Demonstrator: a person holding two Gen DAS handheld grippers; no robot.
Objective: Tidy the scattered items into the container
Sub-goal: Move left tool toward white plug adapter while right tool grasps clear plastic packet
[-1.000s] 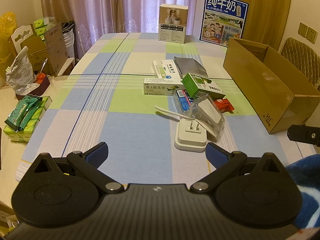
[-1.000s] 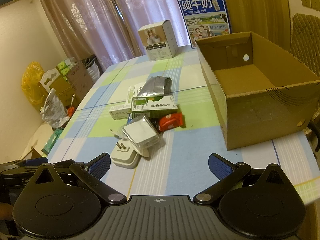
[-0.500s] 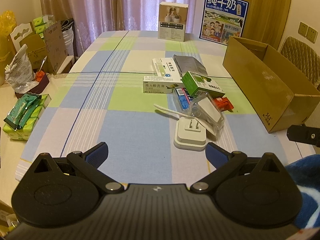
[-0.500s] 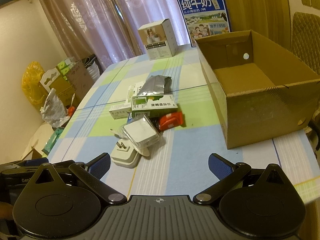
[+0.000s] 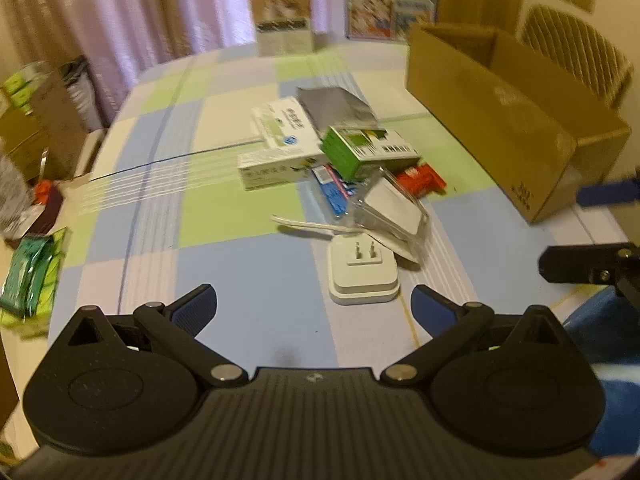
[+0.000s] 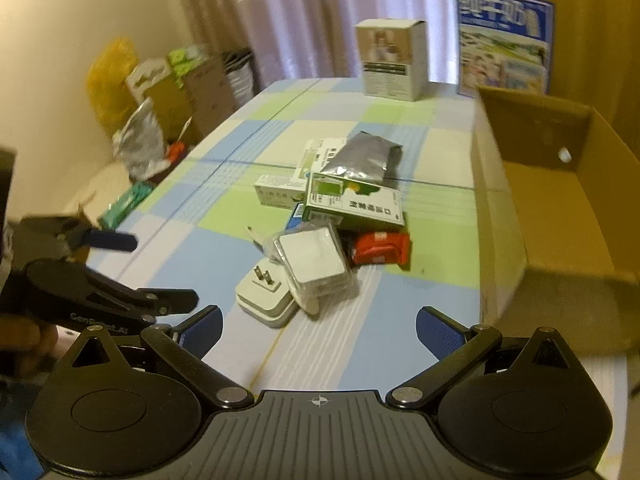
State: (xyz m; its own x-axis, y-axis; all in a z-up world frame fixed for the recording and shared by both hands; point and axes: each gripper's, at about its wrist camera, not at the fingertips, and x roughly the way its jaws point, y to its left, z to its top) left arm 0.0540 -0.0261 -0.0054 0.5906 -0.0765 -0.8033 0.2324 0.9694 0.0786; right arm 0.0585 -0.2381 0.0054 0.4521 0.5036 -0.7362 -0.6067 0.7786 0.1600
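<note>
In the left wrist view, the left gripper (image 5: 314, 304) is seen spread wide and empty at the frame's bottom; the white plug adapter (image 5: 362, 272) lies just above it, fronting the pile. The cardboard box (image 5: 500, 120) is placed upper right.

In the right wrist view, the right gripper (image 6: 320, 330) is likewise released; the clear case (image 6: 314, 266) overlaps the adapter, with the box at right.

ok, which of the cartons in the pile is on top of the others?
The green carton: it rests tilted across the pile, while the two white cartons lie flat on the tablecloth.
</note>
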